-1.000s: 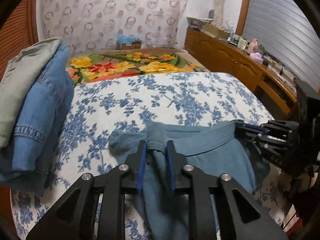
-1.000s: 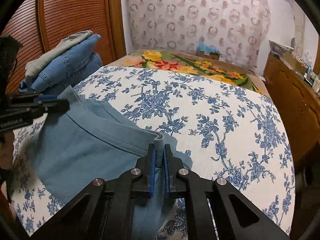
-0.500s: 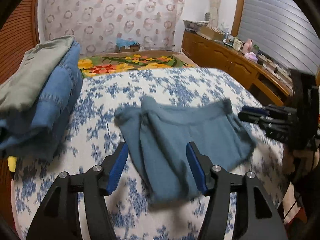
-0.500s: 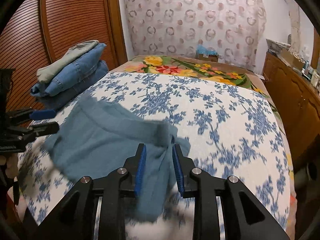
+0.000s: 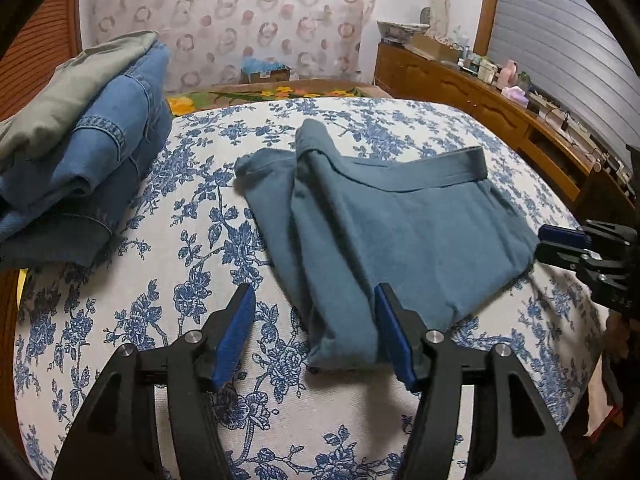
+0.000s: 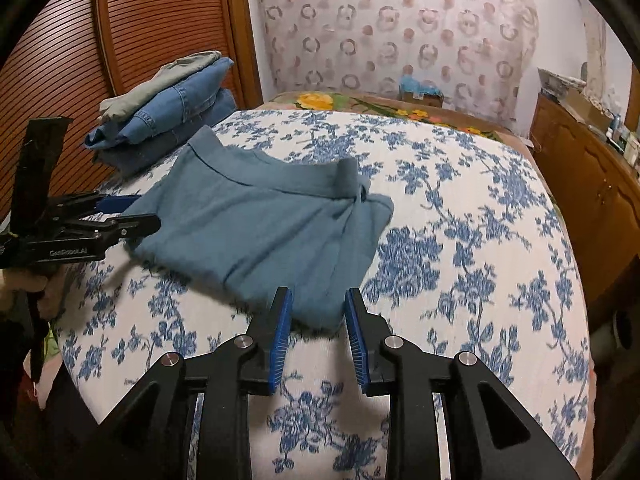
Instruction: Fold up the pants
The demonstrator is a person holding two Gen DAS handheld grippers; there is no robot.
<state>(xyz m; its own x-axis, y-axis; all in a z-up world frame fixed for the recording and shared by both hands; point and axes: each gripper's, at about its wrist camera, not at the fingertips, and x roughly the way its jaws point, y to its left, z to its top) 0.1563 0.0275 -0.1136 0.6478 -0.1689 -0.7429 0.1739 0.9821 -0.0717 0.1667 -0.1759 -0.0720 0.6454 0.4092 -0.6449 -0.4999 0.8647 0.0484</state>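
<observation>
1. Lying folded near the front edge of the bed (image 5: 400, 128) is one pair of teal pants (image 5: 400, 232), waistband toward the far side
2. Sitting at the bed's left edge is one stack of folded clothes (image 5: 80, 128): three pieces, grey-green on top, two denim below
3. Hovering over the pants' near edge are two grippers: the left gripper (image 5: 316, 336) is opening, its fingers apart and astride a fold without pressing it; the right gripper (image 6: 318, 336) is holding its fingers apart, gripping nothing
4. Covering the bed is a blue-flowered spread; a patterned curtain (image 6: 400, 28) is hanging behind
5. Showing only in the right view is a slatted wooden door (image 6: 140, 32); only the left view is showing the cluttered wooden sideboard (image 5: 480, 92) in full
</observation>
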